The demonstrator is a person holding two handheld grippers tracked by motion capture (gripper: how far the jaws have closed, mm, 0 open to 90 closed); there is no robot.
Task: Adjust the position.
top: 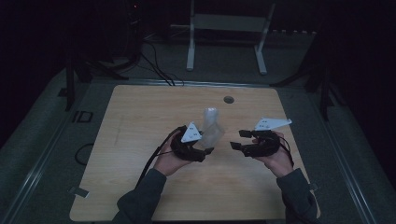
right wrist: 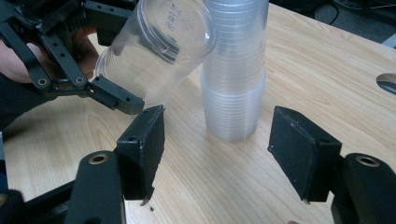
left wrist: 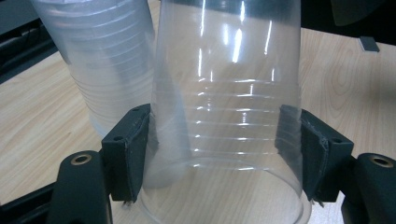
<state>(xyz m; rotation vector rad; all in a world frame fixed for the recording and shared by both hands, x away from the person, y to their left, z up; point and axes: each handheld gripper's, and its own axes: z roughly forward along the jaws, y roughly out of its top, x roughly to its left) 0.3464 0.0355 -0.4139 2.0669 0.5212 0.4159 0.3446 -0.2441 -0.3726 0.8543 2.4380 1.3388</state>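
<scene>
A single clear plastic cup (left wrist: 229,116) sits between the pads (left wrist: 133,149) of my left gripper (left wrist: 219,154), which is shut on its ribbed wall near the rim. The cup (top: 214,134) is tilted, its base pointing up and away from the hand. Just behind it a stack of clear cups (top: 211,114) stands upside down on the wooden table (top: 140,121). In the right gripper view the stack (right wrist: 236,84) rises straight ahead, and the held cup (right wrist: 154,51) leans against its left side. My right gripper (right wrist: 217,149) stands open and holds nothing, a short way to the right of the stack (top: 237,139).
A round cable hole (top: 228,99) lies in the table beyond the stack. On the dark floor behind the table are a white frame stand (top: 229,28) and loose cables (top: 154,65). The person's forearms come in over the table's near edge.
</scene>
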